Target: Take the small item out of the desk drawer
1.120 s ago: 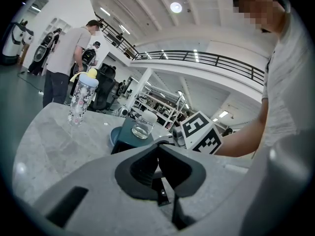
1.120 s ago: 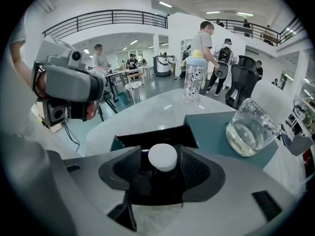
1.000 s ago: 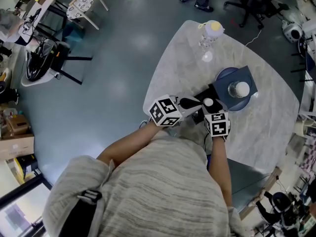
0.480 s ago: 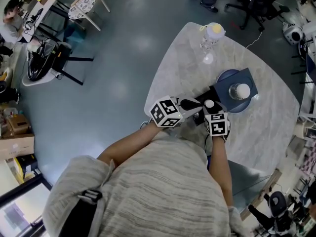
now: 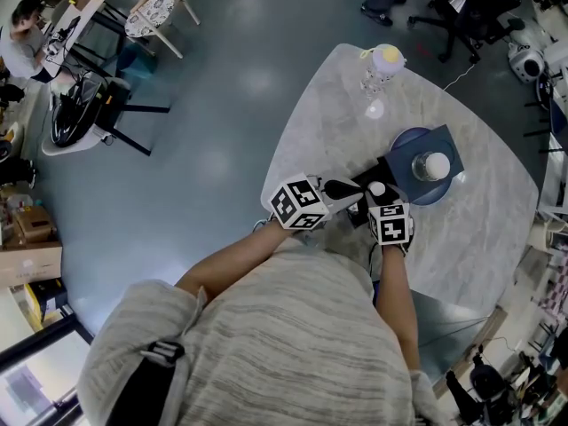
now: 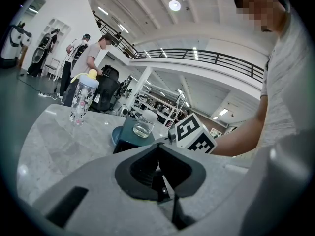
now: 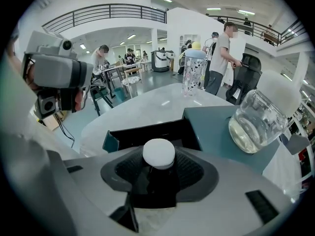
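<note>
The grey body of the right gripper [image 5: 378, 195] covers the base of the small item [image 7: 158, 154]. The right gripper view gives only its round white cap and dark sides, so whether it rests on the floor of the drawer [image 7: 147, 132] cannot be told. In the head view the person's grey sweater [image 5: 266, 344] fills the lower half and cuts off the near edge of the table [image 5: 319, 131].

The small item stands midway between the right gripper's jaws, cap uppermost, just in front of the drawer's black open mouth. From above, the cap shows over the pulled-out drawer. Those jaws have just been closing, and their ribbed pads [image 7: 189, 168] seem to press on the item's dark sides, though the shadow there makes the contact hard to judge. The left gripper [image 6: 157, 154] lies just beside the drawer, pointing toward it, with its jaws together.

The drawer slides out of a teal box [image 7: 216, 127] that sits on a blue plate [image 5: 401, 138]. A glass jar [image 7: 261, 117] with a white lid and some clear liquid stands on top of the box. The table is pale, marble-patterned and rounded, and a bottle [image 5: 383, 59] with a yellow lid stands near its far edge. Around it lies a glossy grey floor [image 5: 222, 105], with a chair [image 5: 151, 7] and a seated person [image 5: 22, 38] at the upper left. The gripper views show a bright white hall with a railed balcony [image 7: 113, 11] and people standing [image 7: 224, 58] beyond the table.
</note>
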Tool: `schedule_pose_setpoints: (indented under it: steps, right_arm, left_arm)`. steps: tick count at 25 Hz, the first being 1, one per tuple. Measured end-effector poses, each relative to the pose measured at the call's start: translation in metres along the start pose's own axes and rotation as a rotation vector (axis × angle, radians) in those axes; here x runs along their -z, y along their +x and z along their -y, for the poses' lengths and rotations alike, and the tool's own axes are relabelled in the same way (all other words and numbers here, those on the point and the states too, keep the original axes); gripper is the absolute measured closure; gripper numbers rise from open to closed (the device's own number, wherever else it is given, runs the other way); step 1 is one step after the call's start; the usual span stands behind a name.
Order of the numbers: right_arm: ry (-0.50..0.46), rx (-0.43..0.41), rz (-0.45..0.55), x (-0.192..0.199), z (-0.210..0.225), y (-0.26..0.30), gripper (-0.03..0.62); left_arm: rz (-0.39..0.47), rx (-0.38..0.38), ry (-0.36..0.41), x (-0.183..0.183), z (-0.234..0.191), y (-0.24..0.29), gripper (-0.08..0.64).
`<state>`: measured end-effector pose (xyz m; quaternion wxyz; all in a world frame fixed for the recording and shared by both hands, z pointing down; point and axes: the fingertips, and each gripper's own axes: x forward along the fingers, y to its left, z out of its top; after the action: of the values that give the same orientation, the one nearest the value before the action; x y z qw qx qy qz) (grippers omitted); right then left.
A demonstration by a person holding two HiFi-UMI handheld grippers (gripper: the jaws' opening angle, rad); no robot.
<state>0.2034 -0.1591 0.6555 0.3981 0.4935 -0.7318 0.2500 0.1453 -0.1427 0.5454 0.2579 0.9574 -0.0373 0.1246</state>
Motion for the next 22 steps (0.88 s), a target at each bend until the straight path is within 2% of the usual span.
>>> schedule_pose_setpoints:
  steps: [8,22]
  right_arm:
    - [0.017,0.001,0.014,-0.002,0.001,-0.004,0.396]
    - [0.092,0.025,0.125,-0.019,0.004,-0.030,0.397]
  left_arm:
    - [-0.005,-0.002,0.007,-0.001,0.000,-0.001,0.543]
    - [0.003,0.007,0.039,-0.009,0.007,-0.003,0.543]
